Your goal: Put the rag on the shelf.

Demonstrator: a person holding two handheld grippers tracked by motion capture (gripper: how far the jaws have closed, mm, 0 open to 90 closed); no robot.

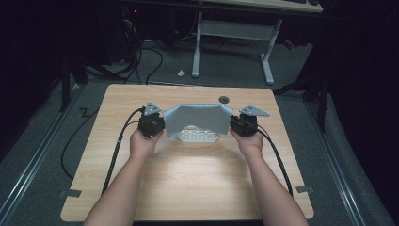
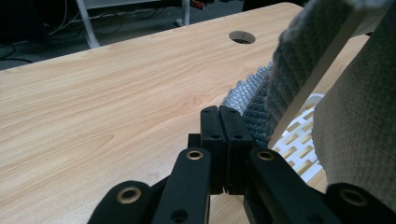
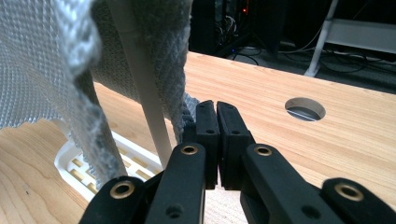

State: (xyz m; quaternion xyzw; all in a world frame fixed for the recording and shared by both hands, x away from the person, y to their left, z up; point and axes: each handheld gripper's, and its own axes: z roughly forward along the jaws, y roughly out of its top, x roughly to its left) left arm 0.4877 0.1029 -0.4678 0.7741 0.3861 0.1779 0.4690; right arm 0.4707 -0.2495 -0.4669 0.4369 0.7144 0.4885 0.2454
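Two hand-held grippers sit in my hands, one at each end of a grey cloth that I hold stretched over a white rack on the surface. Both forearms run forward from the near edge, roughly parallel, wrists straight. My left hand wraps the left hand-held gripper from below, its grey plate up; its jaws are clenched, pressed pad to pad at the cloth's left edge, though I cannot tell whether fabric is pinched. My right hand mirrors it, and the right hand-held gripper is clenched too, at the cloth's right edge. Cloth drapes over the rack's upright bars.
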